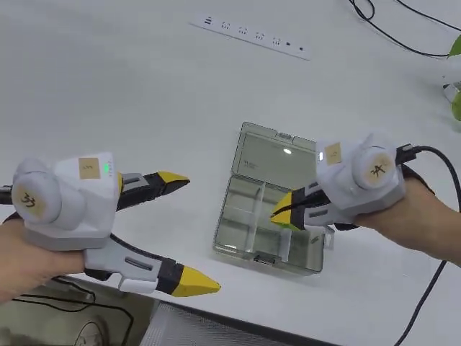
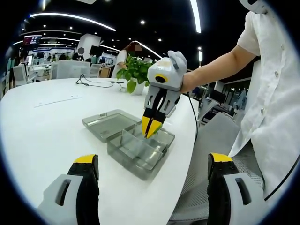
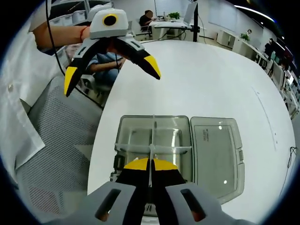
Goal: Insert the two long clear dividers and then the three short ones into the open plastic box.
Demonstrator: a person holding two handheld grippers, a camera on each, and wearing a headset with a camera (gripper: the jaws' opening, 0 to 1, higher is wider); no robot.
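– White surface (image 1: 130, 86) carries the plastic box (image 1: 245, 254) near its front edge, do we agree?
– We agree. The box is open, and its lid (image 1: 277, 155) lies flat behind it, on the side far from us.
– And the right claw (image 1: 282, 213)?
– Its jaws are pressed together over the middle of the box, and they pinch a thin clear divider (image 3: 153, 133). In the right gripper view this divider runs from between the yellow tips straight to the far wall of the box.
– Is it a long one or a short one?
– We cannot tell. We see also a second divider (image 3: 173, 149) standing in the box, which crosses the first one just ahead of the tips.
– And the left claw (image 1: 194, 232)?
– It hangs over the surface to the left of the box, well apart from it. Its jaws are spread wide and they hold nothing.
– Something more?
– A power strip (image 1: 252, 32) lies far back on the surface.
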